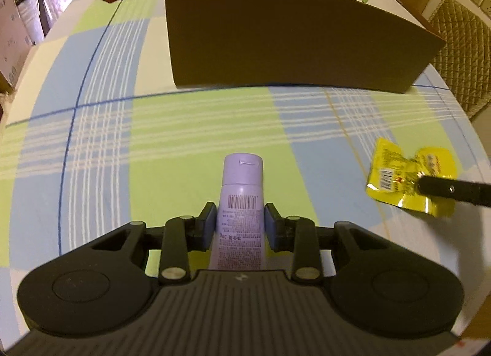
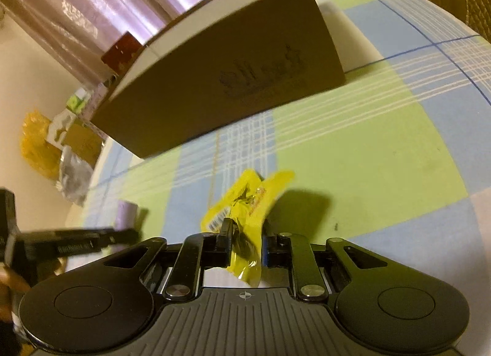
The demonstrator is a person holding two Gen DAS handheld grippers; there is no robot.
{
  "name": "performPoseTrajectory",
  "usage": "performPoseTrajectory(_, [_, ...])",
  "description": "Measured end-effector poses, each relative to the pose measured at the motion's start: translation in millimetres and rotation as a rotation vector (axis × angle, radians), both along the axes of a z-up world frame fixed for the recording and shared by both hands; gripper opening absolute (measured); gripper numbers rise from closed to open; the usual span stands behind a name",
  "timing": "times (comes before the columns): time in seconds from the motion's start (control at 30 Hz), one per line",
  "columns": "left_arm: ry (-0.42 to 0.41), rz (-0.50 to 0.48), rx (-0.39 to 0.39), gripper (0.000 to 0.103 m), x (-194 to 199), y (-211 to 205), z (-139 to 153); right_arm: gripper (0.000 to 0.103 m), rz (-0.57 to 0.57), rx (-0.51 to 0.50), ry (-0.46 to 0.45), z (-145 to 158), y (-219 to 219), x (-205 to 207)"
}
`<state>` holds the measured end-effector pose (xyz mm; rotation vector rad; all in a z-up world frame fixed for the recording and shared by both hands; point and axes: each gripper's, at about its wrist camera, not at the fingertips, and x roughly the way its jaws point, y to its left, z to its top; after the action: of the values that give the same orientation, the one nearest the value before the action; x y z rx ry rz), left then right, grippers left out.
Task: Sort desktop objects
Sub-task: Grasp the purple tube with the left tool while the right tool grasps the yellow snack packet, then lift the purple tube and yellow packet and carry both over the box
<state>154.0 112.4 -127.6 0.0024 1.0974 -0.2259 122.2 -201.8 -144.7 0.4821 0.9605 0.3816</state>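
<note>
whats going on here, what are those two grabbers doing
A person is sorting items on a checked tablecloth with two handheld grippers. The left gripper is closed on a lilac tube; the right gripper is clamped on a yellow foil packet. Both point toward an open brown box ahead. Neither item is in the box yet.

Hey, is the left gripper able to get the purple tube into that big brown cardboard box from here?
Probably yes: the left gripper holds the purple tube, and only bare checked tablecloth lies before the brown cardboard box, though its near wall needs clearing.
</note>
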Motion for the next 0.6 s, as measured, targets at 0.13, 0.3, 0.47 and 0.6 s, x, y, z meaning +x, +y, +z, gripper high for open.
performPoseTrajectory(0.13, [-0.013,-0.001,-0.012,0.028,-8,-2,8,0.011,0.008,0.009,-0.011,8,1,1])
performPoseTrajectory(0.3, [-0.046,0.003,-0.029,0.028,-11,-4,21,0.011,-0.013,0.064,-0.007,13,0,1])
performPoseTrajectory(0.47, [-0.065,0.004,-0.048,0.028,-13,-7,31,0.011,-0.039,0.130,-0.015,22,-6,3])
performPoseTrajectory(0.6, [-0.084,0.004,-0.057,0.028,-14,-8,38,0.011,-0.064,0.160,-0.024,30,-13,5])
